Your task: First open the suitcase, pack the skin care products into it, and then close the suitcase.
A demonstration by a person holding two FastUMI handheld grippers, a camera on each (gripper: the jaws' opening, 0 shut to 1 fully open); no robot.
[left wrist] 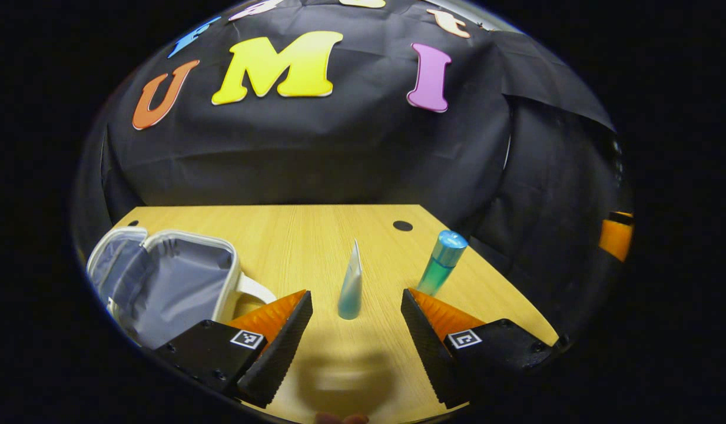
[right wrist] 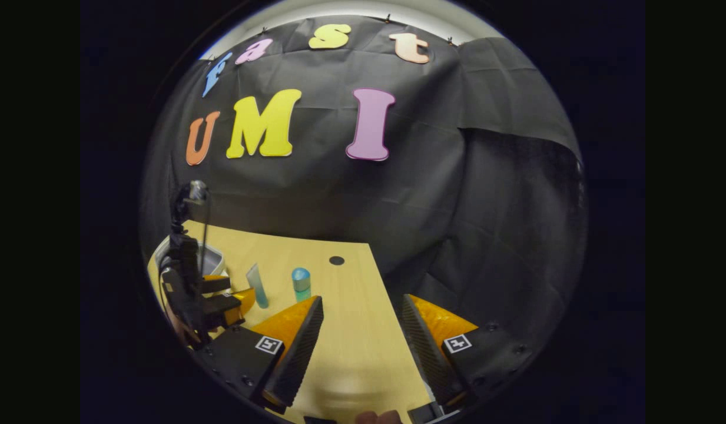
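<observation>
Suitcase [left wrist: 162, 282] lies open at the tabletop's [left wrist: 315, 235] left. Tube [left wrist: 351, 282] stands upright just beyond the left gripper [left wrist: 355, 306], fingers spread, empty; bottle [left wrist: 442, 262] right of it. Right gripper [right wrist: 361, 312] likewise released.

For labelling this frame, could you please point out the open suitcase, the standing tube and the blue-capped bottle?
suitcase [left wrist: 180, 282], left gripper view, grey inner lining.
tube [left wrist: 351, 288], left gripper view, middle of its body.
bottle [left wrist: 442, 262], left gripper view, upper body below the cap.
</observation>
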